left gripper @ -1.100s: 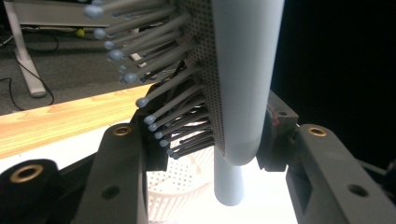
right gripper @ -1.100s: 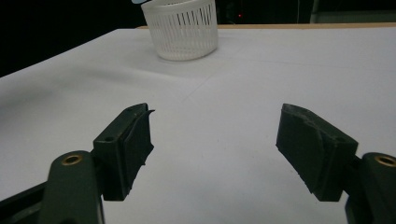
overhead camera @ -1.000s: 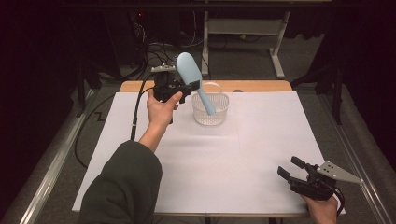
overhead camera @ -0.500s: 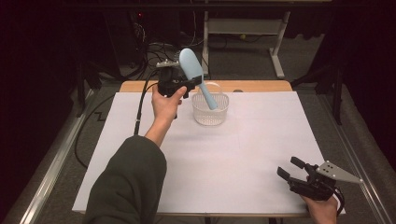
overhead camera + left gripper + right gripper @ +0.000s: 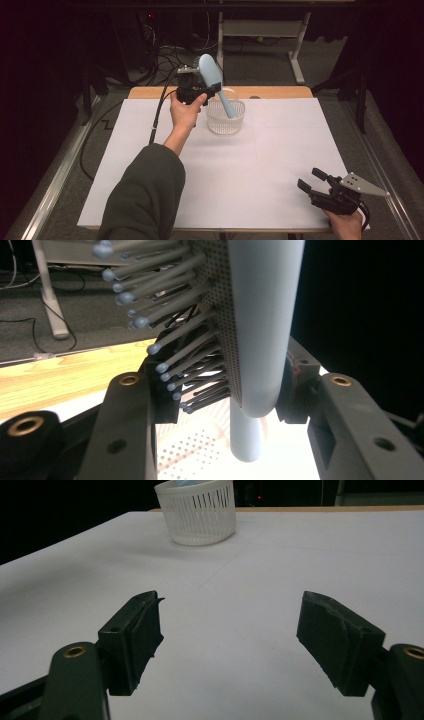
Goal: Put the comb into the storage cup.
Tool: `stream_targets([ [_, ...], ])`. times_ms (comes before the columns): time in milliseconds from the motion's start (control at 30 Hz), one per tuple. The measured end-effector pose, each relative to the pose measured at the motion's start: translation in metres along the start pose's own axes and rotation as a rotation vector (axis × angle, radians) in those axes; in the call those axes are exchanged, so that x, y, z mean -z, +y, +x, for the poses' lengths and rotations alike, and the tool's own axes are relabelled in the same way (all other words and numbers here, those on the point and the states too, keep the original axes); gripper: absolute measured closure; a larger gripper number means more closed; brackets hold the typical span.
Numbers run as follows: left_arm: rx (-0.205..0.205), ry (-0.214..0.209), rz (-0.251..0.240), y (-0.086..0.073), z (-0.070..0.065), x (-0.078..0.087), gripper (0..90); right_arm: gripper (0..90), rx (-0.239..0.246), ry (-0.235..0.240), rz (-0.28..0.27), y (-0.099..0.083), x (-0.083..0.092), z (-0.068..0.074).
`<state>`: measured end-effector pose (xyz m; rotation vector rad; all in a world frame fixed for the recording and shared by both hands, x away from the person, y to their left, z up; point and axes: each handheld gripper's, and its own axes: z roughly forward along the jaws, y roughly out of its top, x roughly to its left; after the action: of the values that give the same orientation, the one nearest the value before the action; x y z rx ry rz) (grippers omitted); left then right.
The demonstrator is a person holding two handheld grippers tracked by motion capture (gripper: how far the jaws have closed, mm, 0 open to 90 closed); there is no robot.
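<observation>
Room dim, surroundings near black in all views. White worktop [image 5: 280,165] is brightest area, lit from above, evenly, no hard glare. Soft faint shadow beside basket [image 5: 226,116]. High view slightly soft, grainy in dark corners. Left gripper view: hairbrush [image 5: 260,325] very close, bristle tips blurred, worktop patch below blown out, right side black. Right gripper view: near pads [image 5: 135,640] soft, basket sharper, dark vignette at left.

In the left gripper view the hairbrush [image 5: 260,315] runs off the top edge, and its handle end is hidden inside the white basket [image 5: 195,450]. In the right gripper view the basket's [image 5: 197,515] rim is cut off by the top edge.
</observation>
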<state>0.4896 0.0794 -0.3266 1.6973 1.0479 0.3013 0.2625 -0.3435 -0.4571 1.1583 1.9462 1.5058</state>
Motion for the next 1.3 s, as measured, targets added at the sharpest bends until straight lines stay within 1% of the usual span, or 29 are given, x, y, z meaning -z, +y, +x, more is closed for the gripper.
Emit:
stream_targets([
  [133,-0.004,0.013,0.012,-0.002,0.002,-0.004,53.9,26.4,-0.002,0.001,0.001,0.000,-0.001,0.000],
  [300,-0.012,0.020,0.019,-0.004,0.002,-0.006,53.9,26.3,-0.002,0.004,0.004,0.000,-0.001,0.000],
  [400,-0.013,0.029,0.027,-0.007,0.001,-0.012,53.9,26.3,0.003,0.007,-0.005,0.001,0.001,0.001],
  [433,-0.014,0.028,0.034,-0.009,0.000,-0.017,53.9,26.3,0.003,0.009,-0.013,0.001,0.002,0.000],
  [467,-0.014,0.028,0.034,-0.009,0.000,-0.017,53.9,26.3,0.003,0.009,-0.013,0.001,0.002,0.000],
  [567,-0.016,0.023,0.047,-0.013,-0.003,-0.024,53.9,26.3,-0.006,0.009,-0.011,0.001,0.002,-0.001],
  [600,-0.017,0.031,0.053,-0.015,-0.004,-0.029,53.6,26.3,-0.001,0.011,-0.010,0.000,0.002,-0.001],
  [733,-0.018,0.034,0.063,-0.019,-0.005,-0.036,53.5,26.3,0.000,0.017,-0.008,0.000,0.002,-0.001],
  [867,-0.029,0.034,0.076,-0.022,-0.005,-0.038,53.5,26.3,-0.001,0.016,-0.007,0.000,0.001,-0.001],
  [1300,-0.026,0.043,0.076,-0.025,-0.005,-0.041,52.8,26.3,-0.002,0.023,-0.002,0.000,0.000,0.000],
])
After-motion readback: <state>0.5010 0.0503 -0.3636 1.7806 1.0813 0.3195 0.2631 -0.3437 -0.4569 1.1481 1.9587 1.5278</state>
